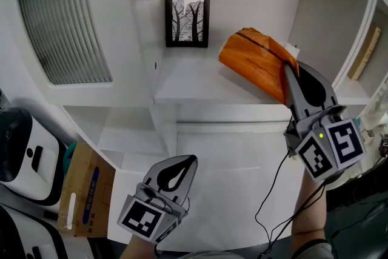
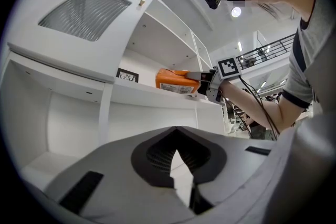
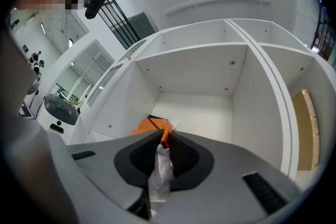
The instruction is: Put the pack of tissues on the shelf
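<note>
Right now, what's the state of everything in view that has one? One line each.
pack of tissues: tilted in the shelf compartment, wrapper end pinched.
right gripper: shut on the pack's wrapper end.
left gripper: shut, empty, low in front of the shelf.
picture frame: upright at the compartment's back.

The shelf [image 1: 182,85] compartment stood open at the front. A framed picture [image 1: 188,19] stood against its back wall at the left, with bare shelf in front of it. The pack of tissues [image 1: 257,60] filled the right side. A wooden board [image 1: 365,53] leaned in the neighbouring right compartment.
</note>
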Available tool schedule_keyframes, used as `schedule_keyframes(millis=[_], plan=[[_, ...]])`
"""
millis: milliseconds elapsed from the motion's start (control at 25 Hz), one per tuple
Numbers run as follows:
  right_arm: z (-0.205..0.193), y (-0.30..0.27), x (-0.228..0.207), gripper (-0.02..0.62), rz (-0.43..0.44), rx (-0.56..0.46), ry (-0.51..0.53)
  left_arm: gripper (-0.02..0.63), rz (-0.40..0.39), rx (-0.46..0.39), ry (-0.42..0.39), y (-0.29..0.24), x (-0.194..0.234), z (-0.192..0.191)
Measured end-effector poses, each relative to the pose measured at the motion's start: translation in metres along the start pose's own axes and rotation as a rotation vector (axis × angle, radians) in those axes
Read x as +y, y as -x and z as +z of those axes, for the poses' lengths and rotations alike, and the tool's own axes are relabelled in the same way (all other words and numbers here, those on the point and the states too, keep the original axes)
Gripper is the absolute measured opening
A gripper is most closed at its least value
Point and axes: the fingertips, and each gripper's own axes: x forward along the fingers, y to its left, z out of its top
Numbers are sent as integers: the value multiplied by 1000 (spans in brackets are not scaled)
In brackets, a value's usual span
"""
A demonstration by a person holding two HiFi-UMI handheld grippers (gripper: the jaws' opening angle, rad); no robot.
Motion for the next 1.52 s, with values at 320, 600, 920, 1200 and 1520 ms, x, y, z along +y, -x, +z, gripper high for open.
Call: schedule_keyframes(millis=[320, 600, 920, 1200, 1520], plan=[[-8, -12, -3, 48, 1, 27, -17, 31, 7, -14, -5, 0, 6, -2], [-15, -21, -6, 51, -6, 50, -37, 31, 9, -22, 2, 0, 10, -1], [-13, -29, -16, 76, -59, 38, -96, 31, 30, -22, 3, 5, 19, 0], [-10, -36, -12, 114, -52, 37, -92, 31, 47, -31, 4, 9, 27, 0], [-7, -38, -8, 137, 4, 32, -160, 31, 43, 21, 42, 9, 29, -7]])
